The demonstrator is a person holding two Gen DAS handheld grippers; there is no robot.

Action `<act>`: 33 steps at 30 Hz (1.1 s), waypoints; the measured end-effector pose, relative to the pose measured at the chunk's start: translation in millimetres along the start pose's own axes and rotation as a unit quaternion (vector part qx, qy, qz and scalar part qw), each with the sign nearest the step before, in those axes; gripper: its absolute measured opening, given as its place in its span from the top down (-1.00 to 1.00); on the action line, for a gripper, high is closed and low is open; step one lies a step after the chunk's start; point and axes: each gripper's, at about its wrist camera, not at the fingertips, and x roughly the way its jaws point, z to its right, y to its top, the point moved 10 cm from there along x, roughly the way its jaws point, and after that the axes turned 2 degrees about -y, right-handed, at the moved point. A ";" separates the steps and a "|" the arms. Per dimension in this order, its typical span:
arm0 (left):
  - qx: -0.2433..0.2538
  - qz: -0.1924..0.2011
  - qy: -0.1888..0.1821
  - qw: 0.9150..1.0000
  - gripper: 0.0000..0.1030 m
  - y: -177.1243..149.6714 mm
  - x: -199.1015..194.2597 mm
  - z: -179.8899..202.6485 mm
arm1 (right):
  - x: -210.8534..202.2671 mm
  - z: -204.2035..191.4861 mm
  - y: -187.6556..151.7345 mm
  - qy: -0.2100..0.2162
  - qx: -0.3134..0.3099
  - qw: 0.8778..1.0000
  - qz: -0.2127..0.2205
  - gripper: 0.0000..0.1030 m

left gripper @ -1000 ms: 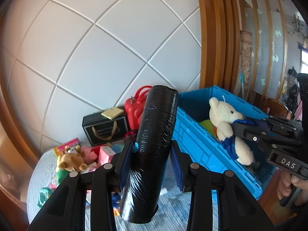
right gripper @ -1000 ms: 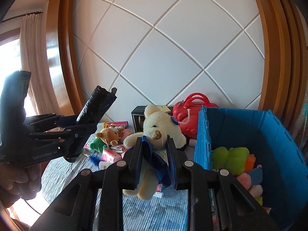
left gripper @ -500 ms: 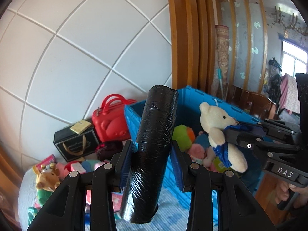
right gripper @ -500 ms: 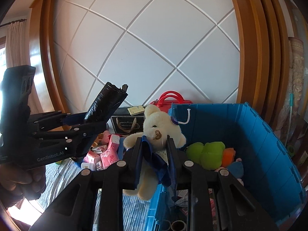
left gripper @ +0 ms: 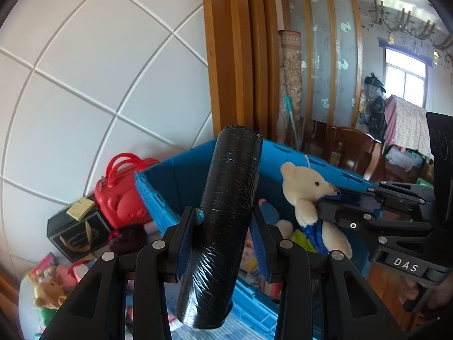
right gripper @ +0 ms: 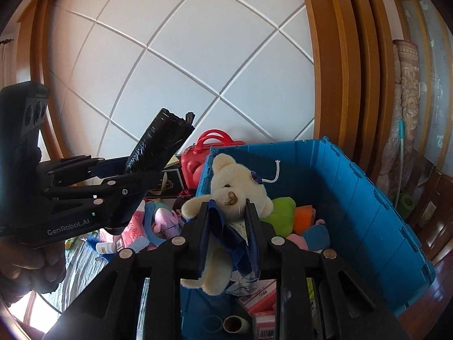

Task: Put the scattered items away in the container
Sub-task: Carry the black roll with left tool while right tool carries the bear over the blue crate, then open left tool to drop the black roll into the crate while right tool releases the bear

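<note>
Both wrist views look closely down into the blue crate (left gripper: 288, 153).

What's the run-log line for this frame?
left tongs: shut on black roll | right tongs: shut on teddy bear | both over blue crate

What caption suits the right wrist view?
Right gripper holding a cream teddy bear over the blue crate.

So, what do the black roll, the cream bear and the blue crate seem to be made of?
Black roll: thin glossy plastic film, probably bin bags; it shines and wrinkles.
Cream teddy bear: soft plush, matte and fuzzy, with blue cloth at its chest.
Blue crate: rigid moulded plastic, semi-gloss, with ribbed walls.
</note>
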 end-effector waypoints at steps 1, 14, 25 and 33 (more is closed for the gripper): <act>0.003 0.000 -0.005 1.000 0.28 1.7 3.0 3.8 | -0.7 4.4 -0.6 -0.005 0.003 1.000 -0.001 0.55; 0.030 -0.006 -0.064 0.997 0.28 20.4 39.2 51.2 | -7.3 59.8 -12.3 -0.063 0.039 0.997 -0.011 0.55; 0.038 -0.019 -0.111 0.993 0.28 24.8 68.1 85.1 | -18.0 111.7 -28.2 -0.115 0.076 0.990 -0.026 0.55; 0.043 -0.019 -0.124 0.991 0.27 31.2 75.7 96.5 | -14.5 124.6 -29.2 -0.127 0.081 0.988 -0.029 0.55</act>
